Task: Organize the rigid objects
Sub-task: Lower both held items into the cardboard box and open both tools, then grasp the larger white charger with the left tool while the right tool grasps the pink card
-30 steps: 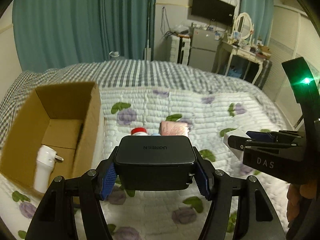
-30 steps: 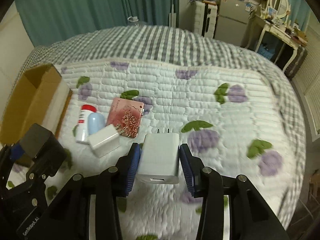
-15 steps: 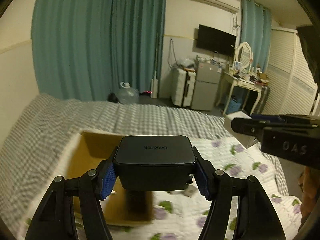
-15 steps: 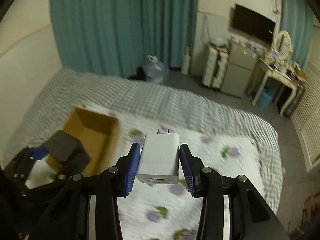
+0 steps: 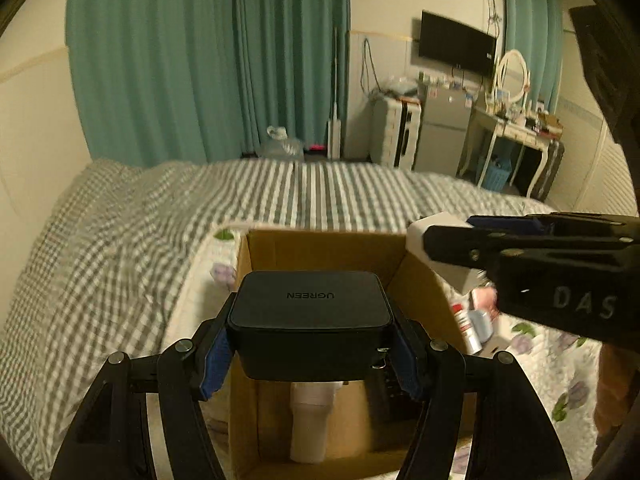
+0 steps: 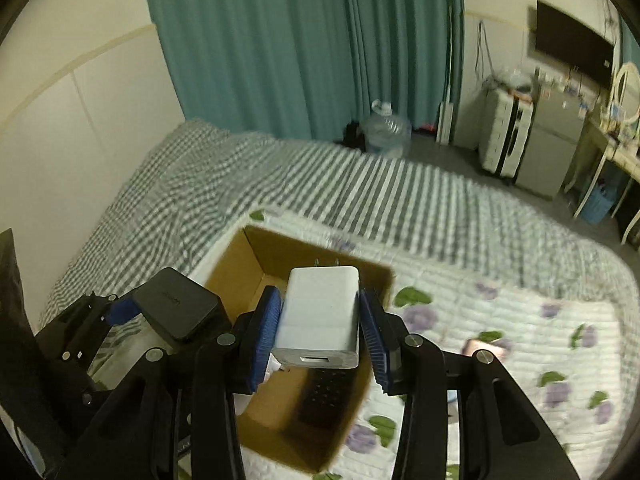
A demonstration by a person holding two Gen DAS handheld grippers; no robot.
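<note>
Cardboard box (image 5: 320,248) sits below both grippers. My left gripper (image 5: 310,354) clamps the black charger (image 5: 310,320); my right gripper (image 6: 320,328) clamps the white charger (image 6: 320,312). Neither dropped yet; bottles (image 5: 474,324) remain on the bed beyond.

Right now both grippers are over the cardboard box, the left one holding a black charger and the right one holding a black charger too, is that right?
Not quite. The right gripper holds a white charger, as the right wrist view shows. The rest stands: the left gripper holds the black charger, and both are over the cardboard box.
</note>
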